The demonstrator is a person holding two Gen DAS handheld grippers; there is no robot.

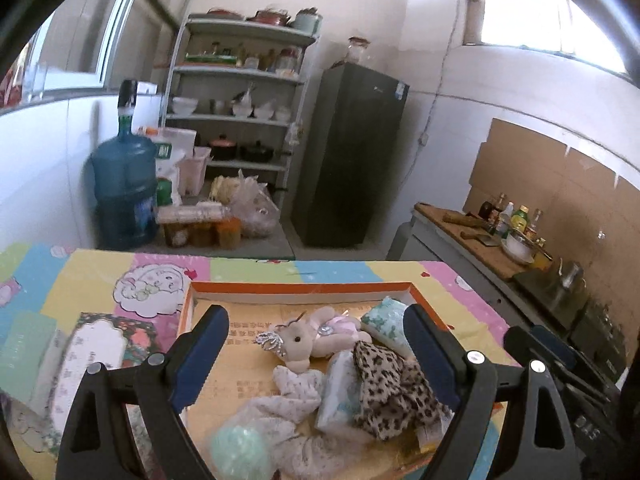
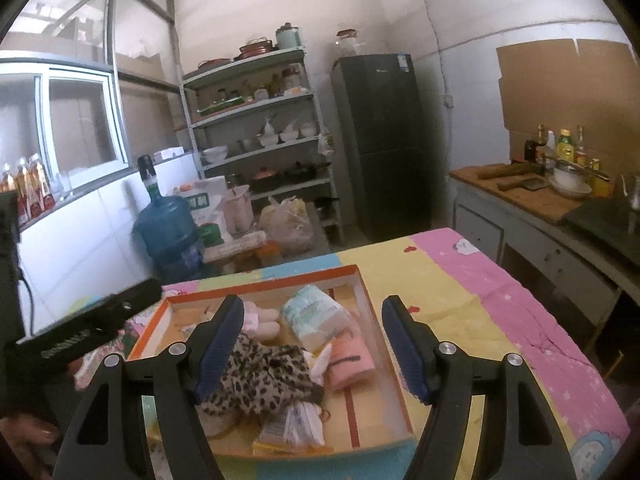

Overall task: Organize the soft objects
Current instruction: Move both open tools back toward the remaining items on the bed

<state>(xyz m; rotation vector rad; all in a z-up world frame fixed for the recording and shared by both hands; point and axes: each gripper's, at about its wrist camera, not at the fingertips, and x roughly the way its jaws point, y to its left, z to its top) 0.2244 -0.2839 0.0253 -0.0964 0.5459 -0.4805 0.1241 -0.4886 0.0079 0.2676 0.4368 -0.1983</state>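
Note:
A shallow cardboard box with an orange rim [image 1: 304,289] [image 2: 370,312] lies on the table and holds the soft things. In it are a plush bunny [image 1: 306,340], a leopard-print cloth [image 1: 394,390] [image 2: 260,376], a pale patterned tissue pack [image 1: 382,322] [image 2: 316,316], a folded pink cloth [image 2: 352,360], a white floral cloth [image 1: 288,404] and a mint-green ball [image 1: 236,454]. My left gripper [image 1: 316,356] hovers open over the box, its pads apart from everything. My right gripper [image 2: 312,354] also stands open above the box with nothing pressed between its pads.
A colourful patterned cloth [image 2: 480,300] covers the table. A decorated card [image 1: 100,352] lies left of the box. Behind stand a blue water jug [image 1: 124,188], a loaded shelf [image 1: 240,116] and a dark fridge [image 1: 352,152]. A counter with bottles [image 2: 560,160] runs along the right.

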